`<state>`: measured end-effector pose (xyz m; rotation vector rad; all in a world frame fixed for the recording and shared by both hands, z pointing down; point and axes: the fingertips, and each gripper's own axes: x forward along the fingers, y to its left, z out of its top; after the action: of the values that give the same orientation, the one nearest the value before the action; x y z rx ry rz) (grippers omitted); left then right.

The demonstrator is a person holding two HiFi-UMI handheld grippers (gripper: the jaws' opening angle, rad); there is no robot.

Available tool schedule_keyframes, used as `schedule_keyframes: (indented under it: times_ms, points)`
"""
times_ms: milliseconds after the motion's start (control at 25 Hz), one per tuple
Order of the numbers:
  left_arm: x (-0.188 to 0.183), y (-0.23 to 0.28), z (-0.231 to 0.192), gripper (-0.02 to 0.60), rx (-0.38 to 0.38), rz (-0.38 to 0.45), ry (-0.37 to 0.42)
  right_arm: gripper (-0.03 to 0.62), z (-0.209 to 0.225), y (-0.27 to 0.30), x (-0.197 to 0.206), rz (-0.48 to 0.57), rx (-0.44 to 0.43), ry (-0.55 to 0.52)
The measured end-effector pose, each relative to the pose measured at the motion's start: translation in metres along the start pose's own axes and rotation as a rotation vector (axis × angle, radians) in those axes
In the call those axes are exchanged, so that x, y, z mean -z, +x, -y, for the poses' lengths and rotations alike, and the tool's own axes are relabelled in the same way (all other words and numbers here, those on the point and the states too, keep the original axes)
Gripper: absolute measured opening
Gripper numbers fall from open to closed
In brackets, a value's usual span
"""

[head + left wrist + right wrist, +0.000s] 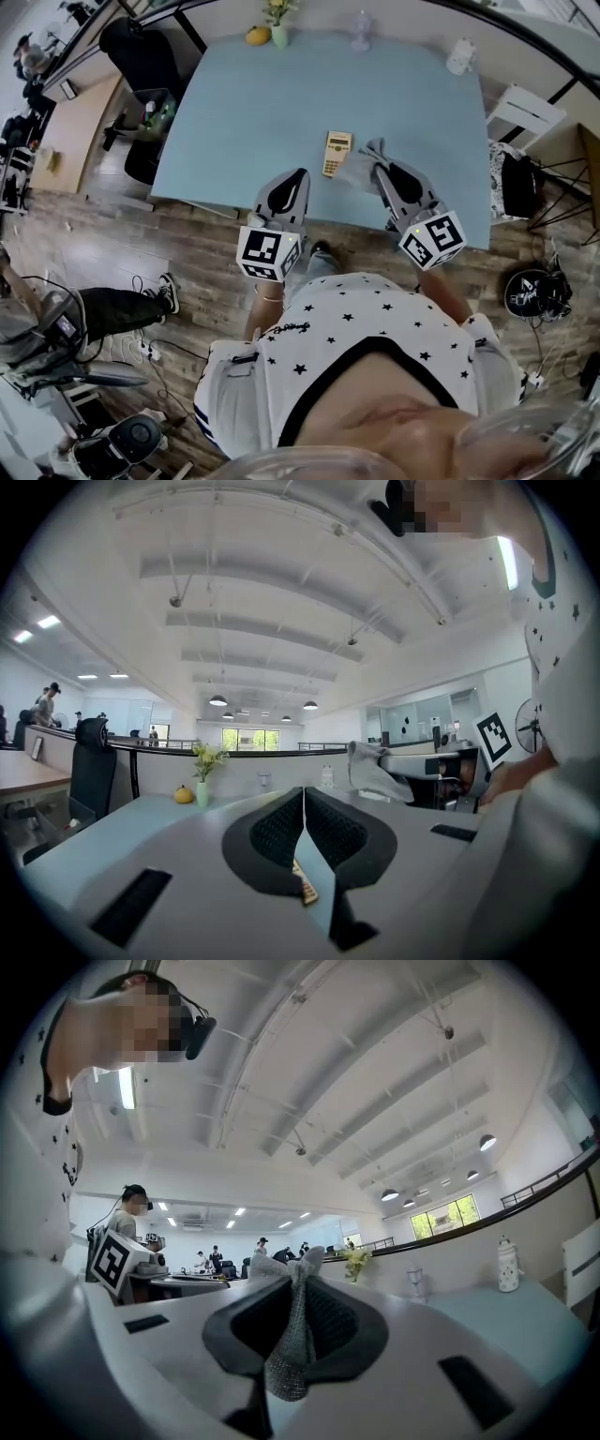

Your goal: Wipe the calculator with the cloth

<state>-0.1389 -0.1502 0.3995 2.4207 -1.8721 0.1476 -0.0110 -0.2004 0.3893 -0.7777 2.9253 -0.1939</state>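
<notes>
A tan calculator [337, 153] lies flat on the pale blue table [281, 103], near its front edge. My right gripper [377, 152] is shut on a grey cloth [356, 172], which hangs just right of the calculator. In the right gripper view the cloth [289, 1335] is pinched between the pads and sticks out past the tips. My left gripper [300, 174] hovers at the table's front edge, left of and nearer than the calculator, jaws shut with nothing held. A sliver of the calculator [302, 883] shows below its closed pads [277, 832].
At the table's far edge stand a vase of flowers [277, 28], a yellow fruit [258, 36], a clear glass [361, 33] and a white jar [459, 56]. A white chair [520, 112] is at the right, a black chair [141, 52] at the left. Cables and someone's legs [122, 305] lie on the floor.
</notes>
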Motion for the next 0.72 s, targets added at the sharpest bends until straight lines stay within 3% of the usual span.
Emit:
schedule_keyframes:
  times_ms: [720]
  points:
    - [0.012,0.042,-0.123,0.031,0.096,-0.011,-0.029,0.032,0.041,0.107,0.049,-0.076,0.243,0.061]
